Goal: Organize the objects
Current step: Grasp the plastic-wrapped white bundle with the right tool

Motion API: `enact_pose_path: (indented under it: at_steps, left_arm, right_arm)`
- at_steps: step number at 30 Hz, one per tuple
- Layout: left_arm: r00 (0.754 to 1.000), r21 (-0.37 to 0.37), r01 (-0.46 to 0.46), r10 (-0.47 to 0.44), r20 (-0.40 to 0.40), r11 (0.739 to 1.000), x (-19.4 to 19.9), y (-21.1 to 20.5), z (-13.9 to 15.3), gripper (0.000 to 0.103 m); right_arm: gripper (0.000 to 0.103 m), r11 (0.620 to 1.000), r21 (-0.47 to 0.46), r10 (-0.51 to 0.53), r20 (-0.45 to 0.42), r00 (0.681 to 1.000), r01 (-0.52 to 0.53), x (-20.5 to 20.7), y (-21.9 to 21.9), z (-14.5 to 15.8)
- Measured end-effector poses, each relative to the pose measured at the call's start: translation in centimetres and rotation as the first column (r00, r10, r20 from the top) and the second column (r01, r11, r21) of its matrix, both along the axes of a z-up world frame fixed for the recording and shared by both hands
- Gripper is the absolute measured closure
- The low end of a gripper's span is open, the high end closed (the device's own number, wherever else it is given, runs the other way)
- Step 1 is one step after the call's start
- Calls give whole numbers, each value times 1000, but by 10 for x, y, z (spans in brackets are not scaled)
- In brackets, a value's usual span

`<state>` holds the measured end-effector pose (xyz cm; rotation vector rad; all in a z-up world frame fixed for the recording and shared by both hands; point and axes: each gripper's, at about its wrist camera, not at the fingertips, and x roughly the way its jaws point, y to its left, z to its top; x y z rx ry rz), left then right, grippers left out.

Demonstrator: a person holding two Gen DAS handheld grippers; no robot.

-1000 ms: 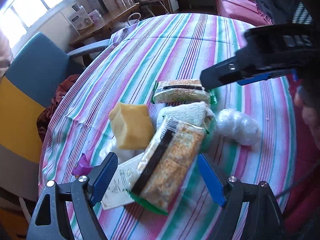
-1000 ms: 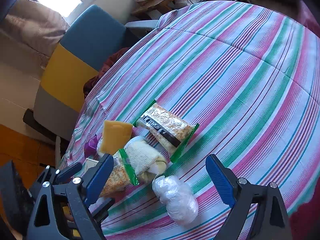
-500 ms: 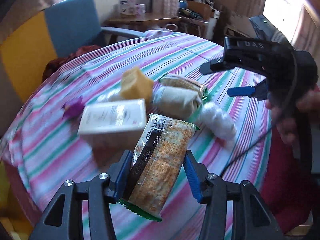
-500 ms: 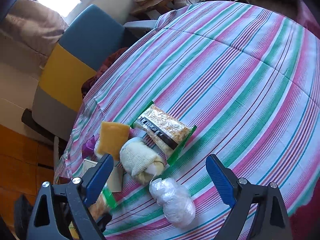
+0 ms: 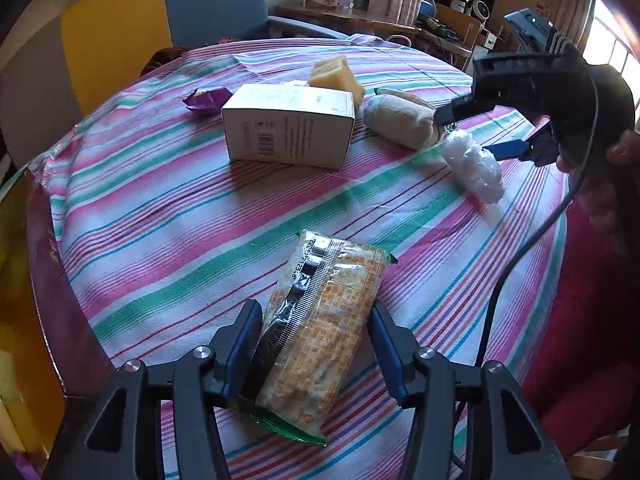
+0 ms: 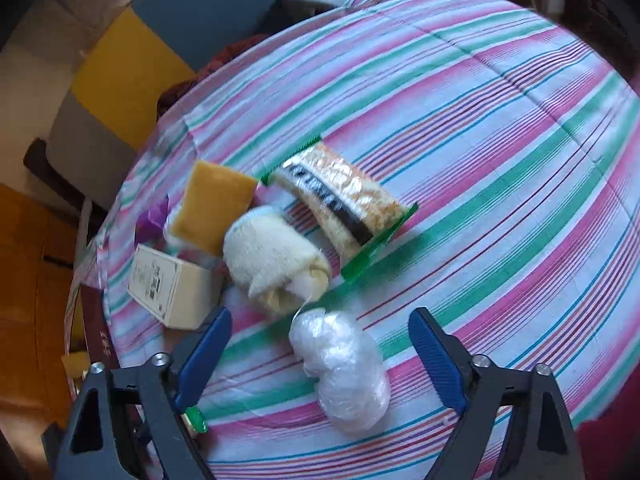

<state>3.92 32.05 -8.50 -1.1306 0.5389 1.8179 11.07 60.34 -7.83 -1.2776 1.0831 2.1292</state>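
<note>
- Left gripper (image 5: 315,334) clamps the snack packet (image 5: 316,332) by its long sides, near the table's (image 5: 168,216) edge, apart from the pile, probably to sort it.
- Right gripper (image 6: 320,354) hangs spread wide above the plastic-wrapped bundle (image 6: 344,364), seemingly next.
- White box (image 5: 290,126), towel roll (image 5: 400,120), sponge (image 5: 336,74) cluster farther off.

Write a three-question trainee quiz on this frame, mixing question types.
1. True or false: the left claw grips a snack packet.
2. Multiple choice: what lies right below the open right claw? A) white box B) plastic-wrapped bundle C) yellow sponge
3. Fill in: a second snack packet lies on the ____ tablecloth.

Key: 1 true; 2 B; 3 striped.
</note>
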Motion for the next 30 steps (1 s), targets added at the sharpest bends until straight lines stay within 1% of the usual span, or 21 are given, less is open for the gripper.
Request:
enact_pose_path:
  at_steps: [1, 2, 3, 4, 5, 7, 8, 10, 13, 16, 18, 24, 25, 30]
  left_arm:
    - [1000, -2, 1, -1, 18, 1000, -2, -1, -2, 45]
    - [1000, 5, -1, 1, 25, 1000, -3, -2, -1, 45]
    - [1000, 10, -2, 1, 31, 1000, -4, -1, -2, 45]
    - [999, 9, 3, -3, 36, 1000, -4, -2, -3, 44]
    - [999, 8, 11, -12, 31, 1000, -4, -2, -3, 44]
    - [1000, 9, 23, -23, 21, 1000, -2, -4, -4, 43]
    - [1000, 11, 27, -27, 15, 1000, -1, -5, -4, 43]
    - [1000, 16, 30, -30, 3, 999, 0, -6, -5, 43]
    - [999, 22, 31, -30, -11, 999, 2, -2, -6, 43]
    - [1000, 32, 23, -23, -17, 999, -1, 1, -8, 44]
    - [1000, 36, 18, -17, -21, 999, -1, 1, -8, 44]
    - [999, 40, 13, -11, -34, 999, 0, 2, -9, 45]
    - [999, 41, 12, -10, -36, 999, 1, 2, -9, 45]
    - [999, 43, 3, -1, -46, 999, 0, 3, -10, 45]
  right_arm:
    - [22, 1000, -4, 15, 16, 1000, -15, -2, -2, -3]
    - [30, 1000, 3, 25, 41, 999, -25, -3, -4, -5]
    - [34, 999, 12, 31, 62, 998, -32, -4, -5, -7]
    - [41, 999, 15, 38, 73, 997, -39, -6, -6, -9]
    - [51, 999, 18, 49, 84, 995, -51, -7, -7, -10]
    - [61, 995, 41, 90, 122, 988, -96, -13, -15, -12]
    - [63, 990, 57, 121, 139, 983, -130, -17, -20, -12]
    - [65, 976, 82, 189, 152, 970, -203, -26, -34, -12]
    - [66, 942, 96, 304, 164, 938, -322, -40, -55, -14]
    - [66, 910, 116, 373, 190, 908, -398, -48, -70, -17]
    - [65, 903, 119, 385, 199, 901, -412, -48, -71, -19]
    - [63, 902, 120, 388, 195, 901, -415, -47, -71, -20]
    - [61, 902, 119, 388, 193, 901, -414, -46, -70, -21]
    - [58, 899, 118, 396, 190, 898, -421, -46, -70, -23]
